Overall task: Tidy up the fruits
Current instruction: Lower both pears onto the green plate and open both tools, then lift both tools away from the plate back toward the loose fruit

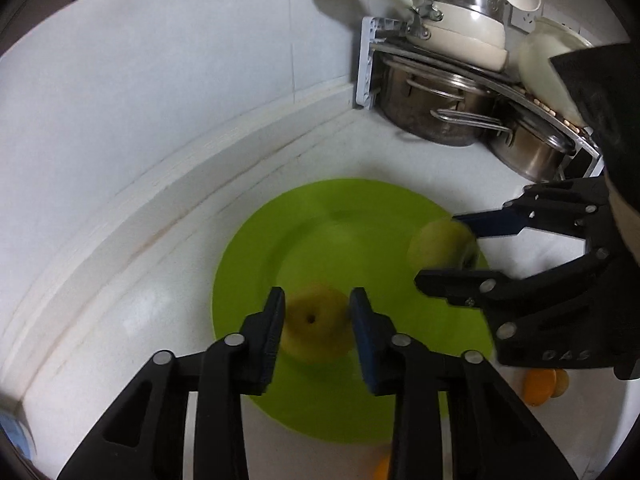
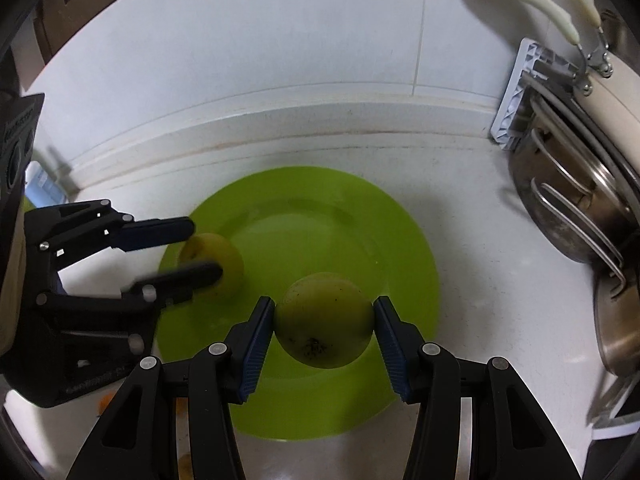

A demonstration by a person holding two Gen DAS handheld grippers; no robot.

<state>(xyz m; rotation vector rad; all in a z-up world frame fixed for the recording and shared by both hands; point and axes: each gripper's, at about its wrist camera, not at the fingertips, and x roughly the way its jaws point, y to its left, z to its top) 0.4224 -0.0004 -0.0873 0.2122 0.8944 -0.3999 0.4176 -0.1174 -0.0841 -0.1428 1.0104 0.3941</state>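
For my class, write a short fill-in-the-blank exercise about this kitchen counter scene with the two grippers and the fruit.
1. Both grippers hold their fruit above a plate whose colour is ____.
2. The right gripper is shut on a yellow-green ____, gripped from both sides.
3. The number of fruits held between fingers in this scene is ____.
4. The steel pots sit in a rack on the ____ side of both views.

Missing words: green; fruit; two; right
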